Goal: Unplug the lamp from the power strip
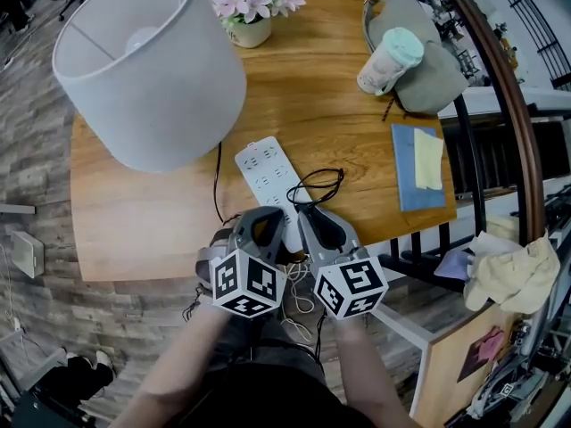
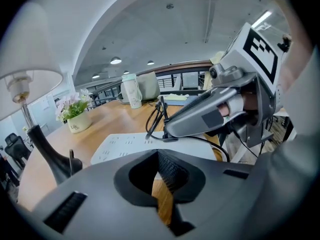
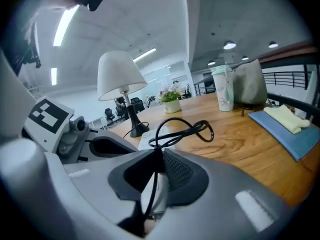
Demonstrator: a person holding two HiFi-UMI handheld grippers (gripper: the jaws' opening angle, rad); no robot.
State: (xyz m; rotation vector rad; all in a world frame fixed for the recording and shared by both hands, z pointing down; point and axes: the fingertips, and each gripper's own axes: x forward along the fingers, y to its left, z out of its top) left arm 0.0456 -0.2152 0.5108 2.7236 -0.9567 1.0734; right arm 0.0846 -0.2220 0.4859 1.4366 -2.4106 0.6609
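The lamp (image 1: 152, 61) with a white shade stands at the table's far left. Its black cord (image 1: 323, 184) loops above the near end of the white power strip (image 1: 263, 172). My right gripper (image 1: 308, 214) is at that end, shut on the black cord (image 3: 185, 131), which runs down between its jaws (image 3: 157, 154). The plug itself is hidden under the grippers. My left gripper (image 1: 268, 214) sits close beside it over the strip's near end, its jaws (image 2: 157, 154) shut on nothing. In the left gripper view the right gripper (image 2: 170, 130) rests on the strip (image 2: 125, 144).
A flower pot (image 1: 252, 12) stands at the back of the wooden table (image 1: 143, 221). A lidded cup (image 1: 390, 59) and a grey bag (image 1: 428, 69) are at the back right, a blue pad with yellow cloth (image 1: 417, 166) on the right. White cables (image 1: 299, 288) hang below the near edge.
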